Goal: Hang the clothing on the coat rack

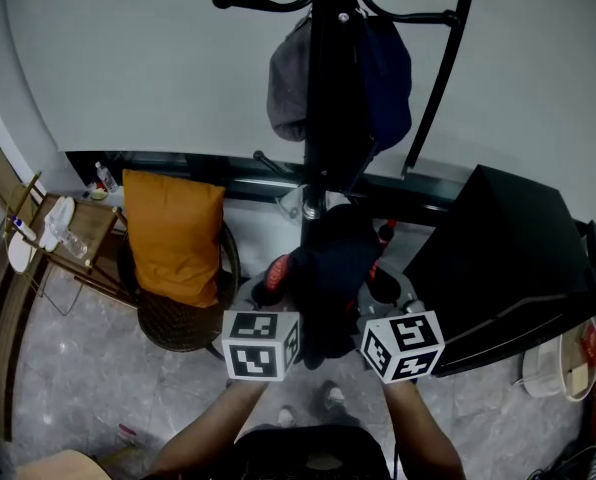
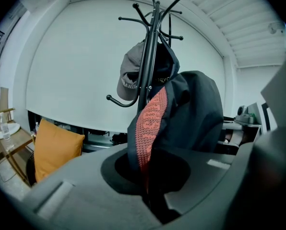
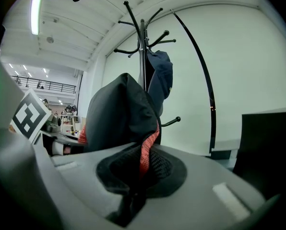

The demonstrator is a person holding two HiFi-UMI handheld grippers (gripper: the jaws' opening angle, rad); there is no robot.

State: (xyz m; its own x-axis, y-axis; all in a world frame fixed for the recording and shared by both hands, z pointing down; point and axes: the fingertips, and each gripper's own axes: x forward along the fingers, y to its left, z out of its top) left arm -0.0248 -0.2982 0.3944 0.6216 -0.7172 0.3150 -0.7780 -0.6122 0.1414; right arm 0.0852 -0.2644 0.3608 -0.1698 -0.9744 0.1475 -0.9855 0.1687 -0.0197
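Head view: one dark garment [image 1: 330, 268] with red-orange trim, held up between two hand-held grippers directly before the pole of the coat rack [image 1: 325, 78], below its hooks. Left gripper [image 2: 148, 190]: jaws closed together on the garment's trimmed edge, fabric pinched in the slot. Right gripper [image 3: 133, 195]: jaws likewise clamped on a fold of the same garment, the red trim [image 3: 145, 157] running down into the nip. Rack contents: one grey cap [image 1: 288, 83] and one navy cap [image 1: 390, 88], hung to either side of the pole; a curved arm at upper left [image 1: 263, 3] appears bare. Nearby: orange cushion [image 1: 173, 233] on a round chair. Step in hand, as judged: carry and lift, the garment not yet on any hook. Next move likely calls for raising both grippers together, spreading the collar or a loop, and settling it over a free hook before either grip lets go.
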